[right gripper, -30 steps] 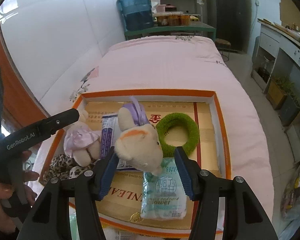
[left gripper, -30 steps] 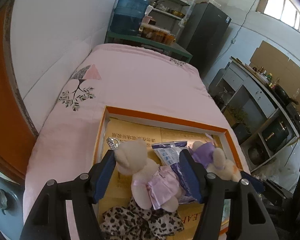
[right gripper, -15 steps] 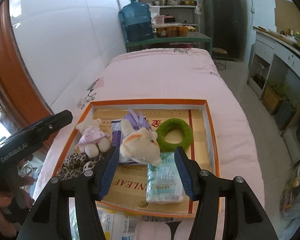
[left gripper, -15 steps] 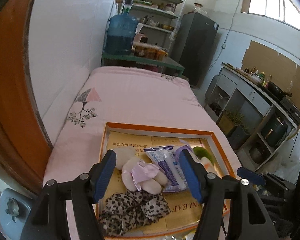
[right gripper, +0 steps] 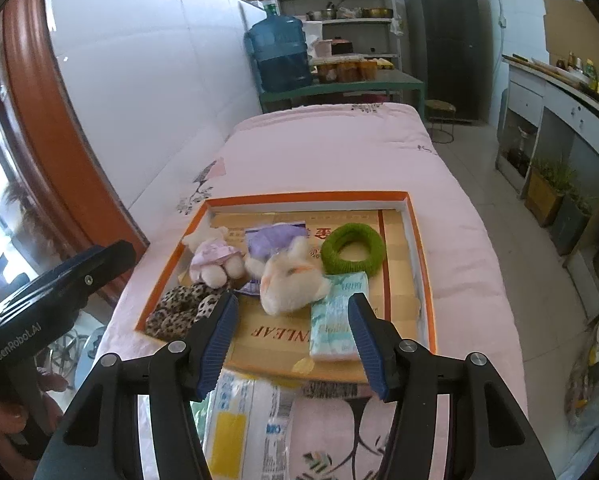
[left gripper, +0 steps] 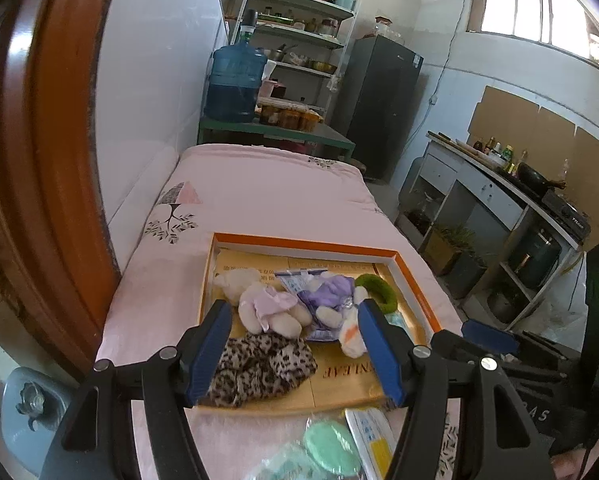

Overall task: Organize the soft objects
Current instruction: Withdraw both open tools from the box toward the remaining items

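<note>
Left gripper [left gripper: 295,344] held level above the tray's [left gripper: 307,244] near edge, jaws spread, nothing between them. Right gripper [right gripper: 293,334] likewise spread and empty, over the near rim. Both have backed away since a second ago, when each hung close over a toy.

In the tray: bear [right gripper: 215,258] at left, leopard cloth [right gripper: 181,310] at near-left corner, rabbit [right gripper: 291,276] in the middle partly on a blue packet [left gripper: 299,282], green ring [right gripper: 353,248] at right, tissue pack [right gripper: 337,316] touching the rabbit. The rabbit now seems to lie flatter. Packets [right gripper: 247,420] on the bedspread [right gripper: 339,148] outside.
</note>
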